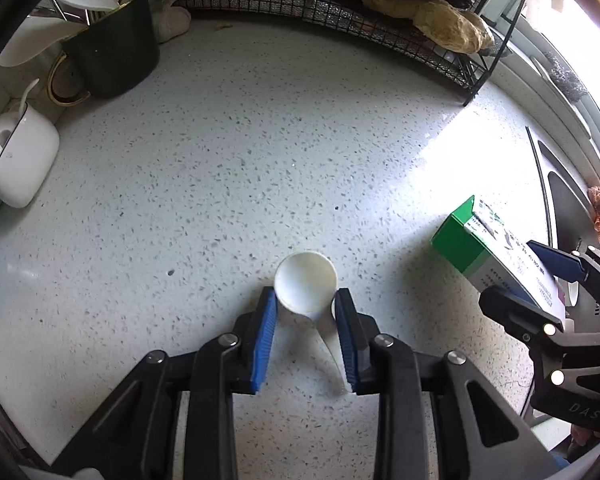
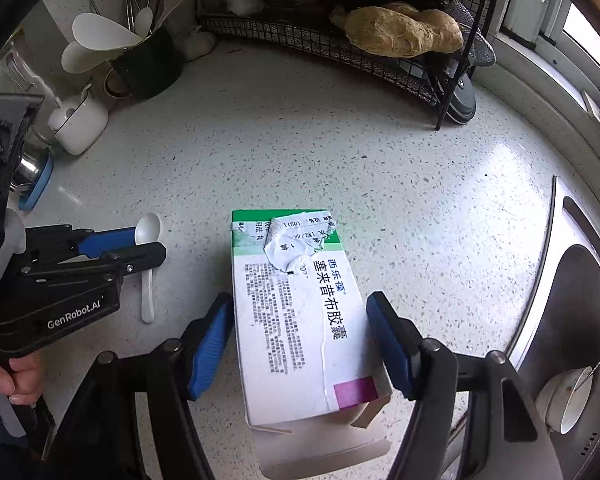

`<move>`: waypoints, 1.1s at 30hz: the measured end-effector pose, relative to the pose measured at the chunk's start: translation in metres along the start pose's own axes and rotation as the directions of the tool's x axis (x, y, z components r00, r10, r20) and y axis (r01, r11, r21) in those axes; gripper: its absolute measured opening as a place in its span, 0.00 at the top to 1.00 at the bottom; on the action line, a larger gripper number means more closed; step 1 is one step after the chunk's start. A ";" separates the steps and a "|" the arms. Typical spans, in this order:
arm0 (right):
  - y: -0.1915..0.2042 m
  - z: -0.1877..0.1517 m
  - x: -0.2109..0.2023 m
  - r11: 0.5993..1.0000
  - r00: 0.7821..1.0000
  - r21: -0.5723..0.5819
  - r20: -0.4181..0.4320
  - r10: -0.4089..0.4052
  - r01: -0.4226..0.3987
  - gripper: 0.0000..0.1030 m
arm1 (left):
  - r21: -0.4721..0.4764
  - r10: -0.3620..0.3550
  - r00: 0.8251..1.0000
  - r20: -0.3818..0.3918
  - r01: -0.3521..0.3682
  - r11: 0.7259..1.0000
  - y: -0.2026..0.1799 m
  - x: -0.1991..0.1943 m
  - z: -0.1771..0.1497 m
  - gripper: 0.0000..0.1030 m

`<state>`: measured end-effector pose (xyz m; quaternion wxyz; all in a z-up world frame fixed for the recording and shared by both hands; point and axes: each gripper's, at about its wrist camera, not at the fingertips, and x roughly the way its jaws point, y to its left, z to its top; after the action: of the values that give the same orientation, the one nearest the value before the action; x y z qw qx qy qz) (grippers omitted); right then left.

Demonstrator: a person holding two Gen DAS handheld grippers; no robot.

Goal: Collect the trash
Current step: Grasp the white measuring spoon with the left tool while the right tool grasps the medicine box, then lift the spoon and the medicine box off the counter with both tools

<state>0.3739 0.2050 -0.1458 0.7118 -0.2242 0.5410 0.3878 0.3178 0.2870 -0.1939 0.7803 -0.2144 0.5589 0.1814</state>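
A white plastic spoon (image 1: 306,286) lies bowl-up on the speckled counter (image 1: 260,160). My left gripper (image 1: 305,294) is shut on the spoon's bowl, with a blue pad against each side; the handle runs back under the jaws. In the right wrist view the same gripper (image 2: 148,242) pinches the spoon (image 2: 148,228) at the left. A green and white medicine box (image 2: 296,312) with a torn label is held between the pads of my right gripper (image 2: 300,300), which is shut on its long sides. From the left wrist view, the box (image 1: 472,248) hangs tilted at the right.
A black wire rack (image 1: 340,12) holding ginger (image 2: 400,28) stands at the back. A dark utensil cup (image 1: 112,52) and a white lidded pot (image 1: 20,160) stand at the back left. A steel sink (image 2: 572,300) with a bowl (image 2: 568,396) lies to the right. A hand (image 2: 16,376) grips the left handle.
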 end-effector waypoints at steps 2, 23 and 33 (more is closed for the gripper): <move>-0.002 -0.008 -0.007 1.000 1.000 0.014 0.007 0.000 0.000 0.37 | 0.017 0.000 1.000 0.012 -0.001 1.000 -0.003 -0.010 -0.007 0.73; -0.036 -0.134 -0.093 0.975 0.989 0.219 0.137 -0.057 0.026 0.39 | 0.291 -0.061 0.996 0.063 0.041 0.956 -0.101 -0.058 -0.075 0.73; -0.040 -0.236 -0.158 0.935 0.971 0.343 0.179 -0.155 0.086 0.40 | 0.422 -0.132 0.989 0.065 0.092 0.902 -0.174 -0.090 -0.164 0.73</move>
<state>0.2473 -0.0423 -0.0751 0.8135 -0.0926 0.5082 0.2671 0.2503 0.0481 -0.1323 0.8422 -0.0657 0.5347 0.0220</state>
